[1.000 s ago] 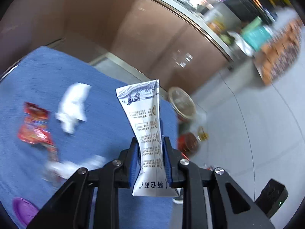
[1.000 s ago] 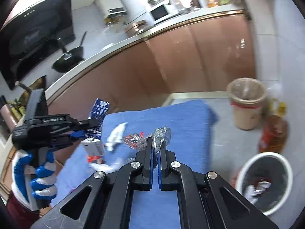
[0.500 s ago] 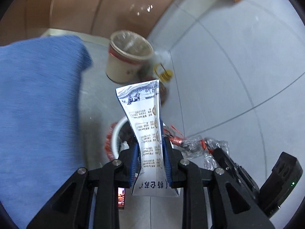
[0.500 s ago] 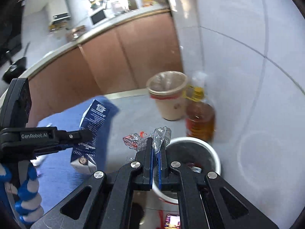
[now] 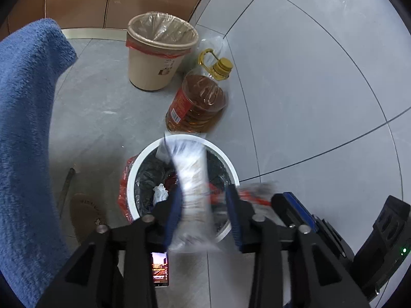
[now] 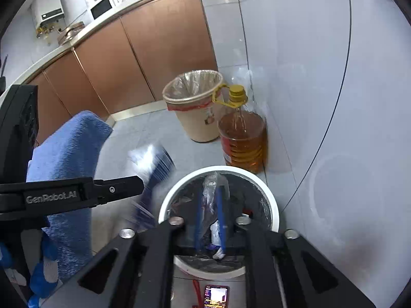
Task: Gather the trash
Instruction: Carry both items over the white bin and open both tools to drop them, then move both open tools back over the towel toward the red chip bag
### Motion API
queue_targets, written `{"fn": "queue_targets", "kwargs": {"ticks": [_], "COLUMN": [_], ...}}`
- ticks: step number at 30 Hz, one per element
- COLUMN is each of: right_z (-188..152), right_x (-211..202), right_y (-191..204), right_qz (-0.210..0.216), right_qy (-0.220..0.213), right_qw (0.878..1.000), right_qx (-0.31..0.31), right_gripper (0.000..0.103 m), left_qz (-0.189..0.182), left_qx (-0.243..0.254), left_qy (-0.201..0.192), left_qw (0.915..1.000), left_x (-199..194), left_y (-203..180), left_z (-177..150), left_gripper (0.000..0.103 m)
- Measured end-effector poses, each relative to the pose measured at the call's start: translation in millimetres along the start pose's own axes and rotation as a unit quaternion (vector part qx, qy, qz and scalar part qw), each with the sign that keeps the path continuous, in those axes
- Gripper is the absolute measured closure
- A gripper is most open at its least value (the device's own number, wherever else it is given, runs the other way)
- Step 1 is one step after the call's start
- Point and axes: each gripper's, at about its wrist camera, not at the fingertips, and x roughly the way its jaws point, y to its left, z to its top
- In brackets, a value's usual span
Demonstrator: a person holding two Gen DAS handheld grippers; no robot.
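Risk sits at the bin (image 5: 232,166) rim: the left gripper (image 5: 204,215) has its jaws spread, and the blurred carton (image 5: 191,179) between them hangs over the opening and could tip outside. The right gripper (image 6: 209,220) jaws look barely parted around a wrapper (image 6: 212,187) above the bin, which may cling.

Blue cloth (image 5: 25,133) is rough terry towelling; floor tiles (image 5: 321,97) are smooth, glossy grey-white, and the cabinet fronts (image 6: 159,41) are glossy brown. White bin (image 5: 232,169) has a smooth plastic rim and shiny black film liner; beige bin (image 5: 154,69) is matt plastic with a clear crinkled liner, and the oil bottle (image 5: 197,102) is clear ribbed plastic with a yellow cap. Left gripper (image 5: 203,210) is matt black plastic with bright metal screws and blue pads (image 5: 173,214); the carton (image 5: 192,187) looks like printed paper, blurred.
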Motion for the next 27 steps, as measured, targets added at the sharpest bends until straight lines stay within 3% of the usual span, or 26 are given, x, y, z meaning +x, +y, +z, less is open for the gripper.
{"fn": "queue_targets", "kwargs": {"ticks": [2,12,20,27], "right_z": [-0.2,-3.0,3.0,9.3], "right_x": [5.0,-9.4,-63.5,-121.2], "right_y": [-3.3,1.9,26.9,69.7], "right_qz": [0.000,0.002,0.024,0.056], "right_qy": [0.001,-0.006,-0.040,-0.071], "right_qw": [1.000,1.000,0.999,0.995], "right_qx": [0.004,0.004,-0.005,-0.032], "right_gripper": [0.064,0.064,0.064,0.064], "left_qz": [-0.006,-0.025,-0.030,-0.012], "left_qx": [0.001,-0.006,0.001,0.027], "left_qy": [-0.001,-0.026,-0.076,-0.133], "left_qw": [1.0000,0.9993,0.9966,0.9906], "left_x": [2.1,-26.7,-98.6,-175.2], "left_y": [-0.8,1.8,7.3,14.0], "left_z": [0.9,3.9,-6.5,-25.3], "left_gripper": [0.060,0.058,0.058,0.057]}}
